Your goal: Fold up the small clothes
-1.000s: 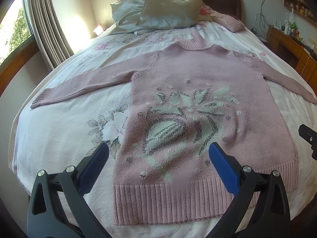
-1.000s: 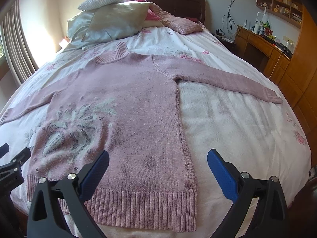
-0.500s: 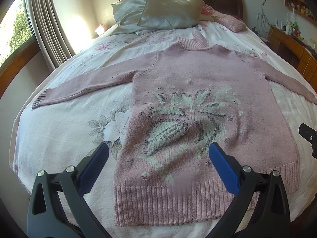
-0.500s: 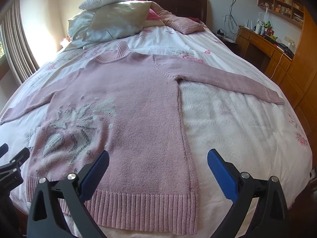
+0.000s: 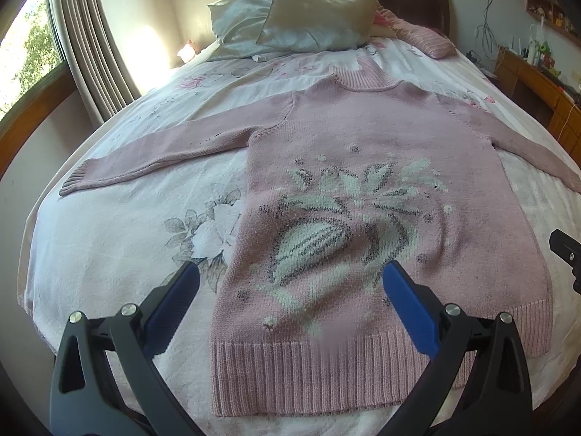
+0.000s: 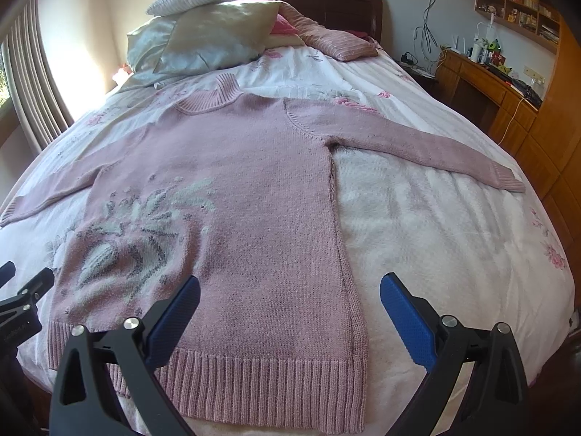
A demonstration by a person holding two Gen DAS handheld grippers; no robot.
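almost nothing has changed: the pink sweater (image 5: 366,167) still lies flat on the bed (image 5: 109,239), unfolded; both grippers, left gripper (image 5: 290,294) and right gripper (image 6: 289,299), still hover with fingers released, holding nothing.

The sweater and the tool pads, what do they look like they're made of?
Sweater: a knitted yarn, probably wool or acrylic, matte and slightly fuzzy. The ribbed hem, collar and cuffs and the knitted-in leaf motif show it.

Pads on the right tool: blue with a fine dotted texture, likely rubber or soft plastic, on glossy black arms that look like moulded plastic with metal screws. The left tool looks the same.
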